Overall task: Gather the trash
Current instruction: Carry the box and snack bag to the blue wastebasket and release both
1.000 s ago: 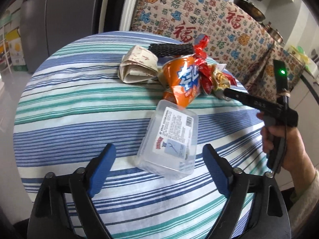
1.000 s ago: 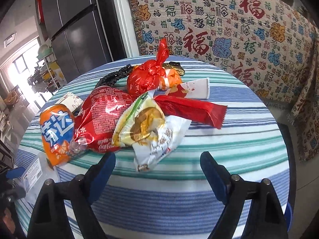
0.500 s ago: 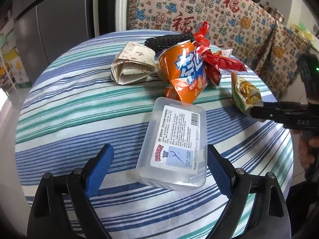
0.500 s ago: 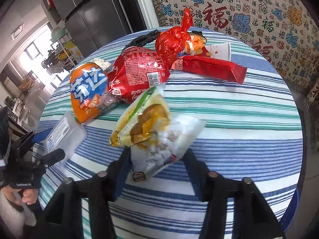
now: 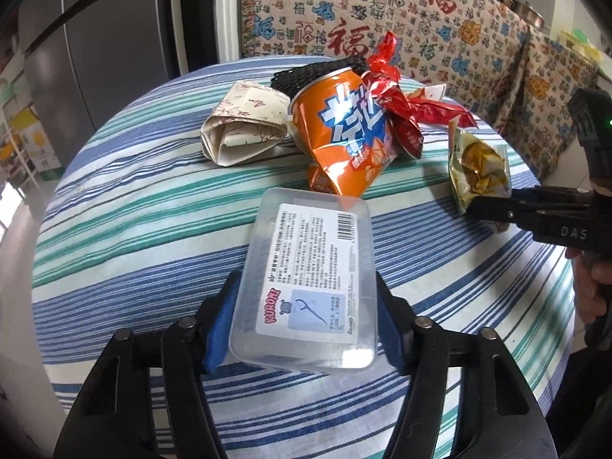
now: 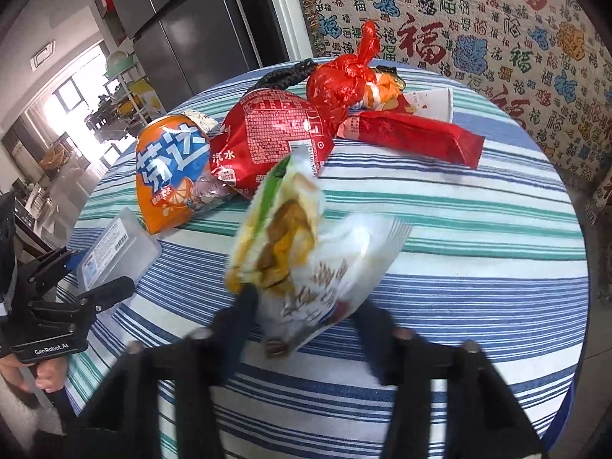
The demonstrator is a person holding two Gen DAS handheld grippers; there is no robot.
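Trash: heaped on the round striped table [image 5: 145,206], toward the 12 o'clock side in both wrist views.
Clear plastic box [image 5: 306,287]: labelled face up, at 6 o'clock of the heap; seated between the blue pads [image 5: 220,329] of the left gripper [image 5: 306,317].
Left gripper: closed in on the box's two long sides, pads touching; also seen at 8 o'clock in the right view [image 6: 103,267].
Snack wrapper [image 6: 306,256]: yellow, green and white, crumpled; pinched at its lower end by the right gripper [image 6: 306,313]; seems raised off the cloth, blurred.
Right gripper: narrowed onto the wrapper, fingers close together; at 3 o'clock in the left view [image 5: 493,210], wrapper [image 5: 478,168] sticking up from its tip.
Orange can [image 5: 344,134]: crushed, lying on its side just beyond the box's far end.
Folded paper [image 5: 244,126]: at 9 o'clock of the can, just beside it.
Red label wrapper [image 6: 275,137]: against the can's 3 o'clock side in the right view.
Red knotted bag [image 6: 340,76]: behind the label wrapper, at 12 o'clock.
Long red packet [image 6: 413,137]: flat, at 3 o'clock of the heap.
Black mesh item [image 5: 317,72]: at the heap's far edge; nature unclear.
Patterned cloth [image 6: 478,26]: hanging behind the table.
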